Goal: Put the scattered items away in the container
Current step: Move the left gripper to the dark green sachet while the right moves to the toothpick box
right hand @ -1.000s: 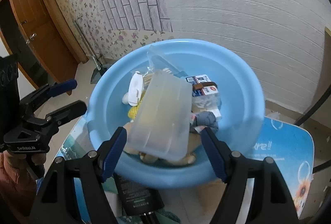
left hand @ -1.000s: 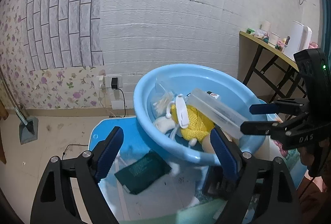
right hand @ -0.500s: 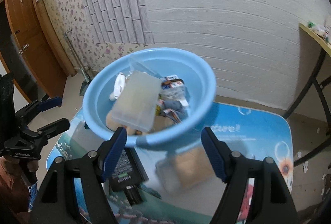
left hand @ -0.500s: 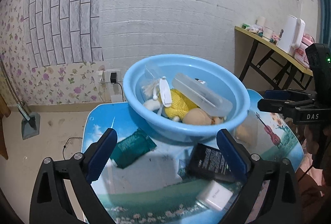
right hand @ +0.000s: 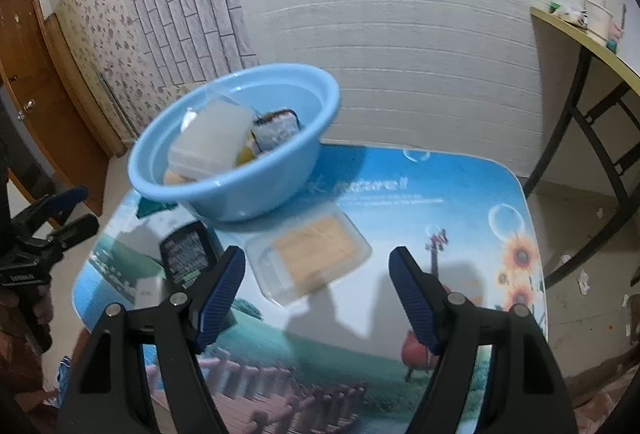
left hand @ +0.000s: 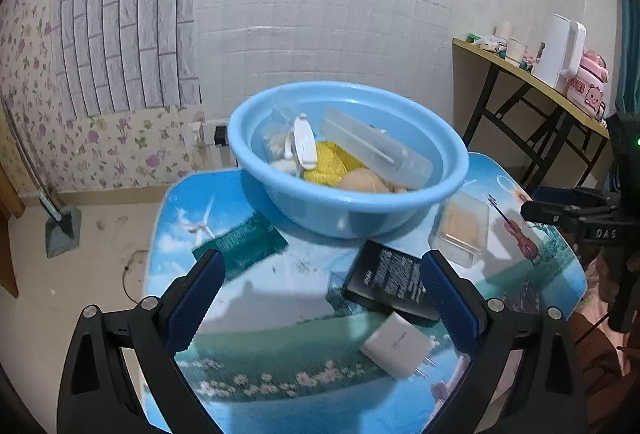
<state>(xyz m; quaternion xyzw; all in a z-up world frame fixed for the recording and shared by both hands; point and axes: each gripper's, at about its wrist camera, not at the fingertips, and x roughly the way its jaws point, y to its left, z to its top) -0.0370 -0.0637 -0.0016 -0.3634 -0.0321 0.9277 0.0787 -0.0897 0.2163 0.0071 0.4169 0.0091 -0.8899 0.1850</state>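
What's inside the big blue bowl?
In the blue bowl: a frosted plastic box on top, a yellow knit thing, a white clip and a snack packet. Whatever lies underneath is covered.

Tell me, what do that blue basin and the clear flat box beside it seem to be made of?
The round light-blue basin looks like glossy moulded plastic: its smooth wall shows bright highlights. The clear flat rectangular box seems thin see-through plastic, since something tan shows through it; what that is, I cannot tell.

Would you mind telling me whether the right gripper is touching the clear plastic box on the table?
Apart. The right wrist view shows the right gripper open and empty, with bare tabletop between its pads and the clear plastic box.
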